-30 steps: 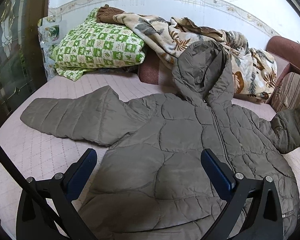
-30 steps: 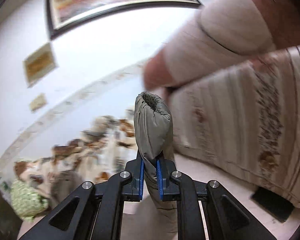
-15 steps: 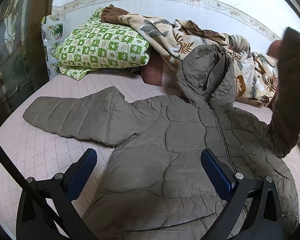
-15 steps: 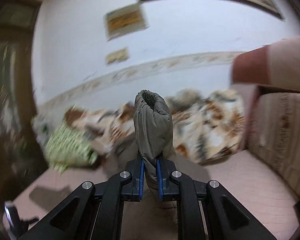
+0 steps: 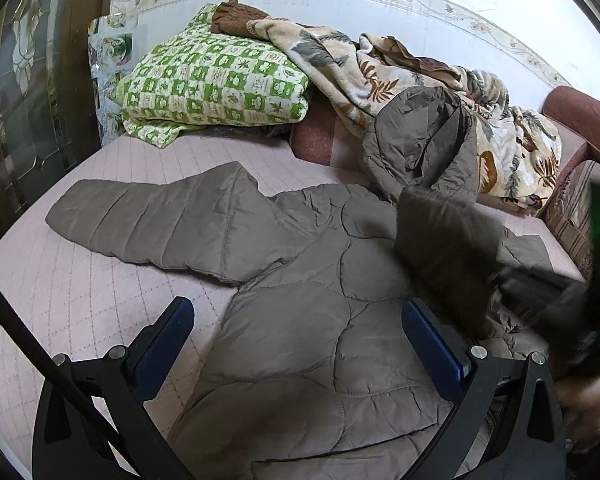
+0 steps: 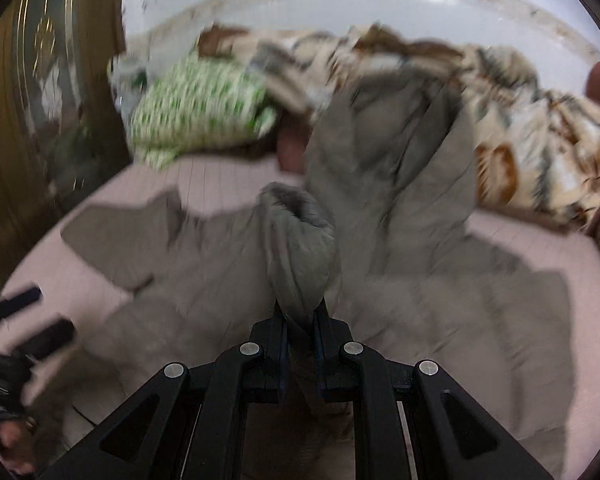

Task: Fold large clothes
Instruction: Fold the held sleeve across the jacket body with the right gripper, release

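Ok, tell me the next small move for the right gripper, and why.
Probably lower the sleeve onto the jacket front, then let go. The right gripper is shut on the cuff, with the sleeve already over the chest, while the other sleeve lies flat on the bed and the left gripper hovers open.

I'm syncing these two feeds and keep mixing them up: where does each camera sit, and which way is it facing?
Left wrist: sits on the left claw, open above the quilted jacket, looking across the bed toward the green checked pillow; both its fingers show.
Right wrist: sits on the right claw, shut on the jacket sleeve cuff, facing the same wall; its fingers show, with the left claw blurred at the left edge.
Shared: jacket, pillow, leaf-print blanket.
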A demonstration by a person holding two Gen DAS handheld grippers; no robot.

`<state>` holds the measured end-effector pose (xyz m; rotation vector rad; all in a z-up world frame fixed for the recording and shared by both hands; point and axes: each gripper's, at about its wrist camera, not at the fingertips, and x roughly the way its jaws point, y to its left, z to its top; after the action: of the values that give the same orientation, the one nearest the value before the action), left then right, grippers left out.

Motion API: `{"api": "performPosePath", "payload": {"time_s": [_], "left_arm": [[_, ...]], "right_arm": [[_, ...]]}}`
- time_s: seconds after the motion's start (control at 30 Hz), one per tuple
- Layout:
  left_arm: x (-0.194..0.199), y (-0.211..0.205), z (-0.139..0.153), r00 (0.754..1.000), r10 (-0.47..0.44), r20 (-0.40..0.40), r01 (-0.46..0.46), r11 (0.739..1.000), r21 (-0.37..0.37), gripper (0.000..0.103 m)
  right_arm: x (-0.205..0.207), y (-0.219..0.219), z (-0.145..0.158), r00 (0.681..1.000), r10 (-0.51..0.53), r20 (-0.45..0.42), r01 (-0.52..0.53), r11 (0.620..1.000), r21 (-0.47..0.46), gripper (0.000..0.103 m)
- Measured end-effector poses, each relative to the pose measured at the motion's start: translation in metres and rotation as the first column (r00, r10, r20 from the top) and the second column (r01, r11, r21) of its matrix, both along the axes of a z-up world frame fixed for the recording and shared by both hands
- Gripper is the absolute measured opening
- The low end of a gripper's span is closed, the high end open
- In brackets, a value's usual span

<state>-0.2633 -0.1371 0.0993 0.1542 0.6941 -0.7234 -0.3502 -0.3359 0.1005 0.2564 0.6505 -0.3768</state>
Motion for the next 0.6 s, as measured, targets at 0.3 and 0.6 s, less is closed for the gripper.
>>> {"api": "performPosePath", "payload": {"time_s": [0.3,0.6], "left_arm": [[0.009,-0.004,-0.005,1.000,0.012,-0.024,-0.012,1.000,0.001,0.103],[0.022,-0.057,-0.024,0.999,-0.023,-0.025,0.025,0.995,0.098,0.103]], "right_arm": [[0.005,0.016,-0.023,0.983,0.167,-0.082,-0.159,0.982,0.098,0.065],[-0.072,-0.114,0.001,0.948,-0.320,-0.001,0.318,0.941,0.115,0.055]]}}
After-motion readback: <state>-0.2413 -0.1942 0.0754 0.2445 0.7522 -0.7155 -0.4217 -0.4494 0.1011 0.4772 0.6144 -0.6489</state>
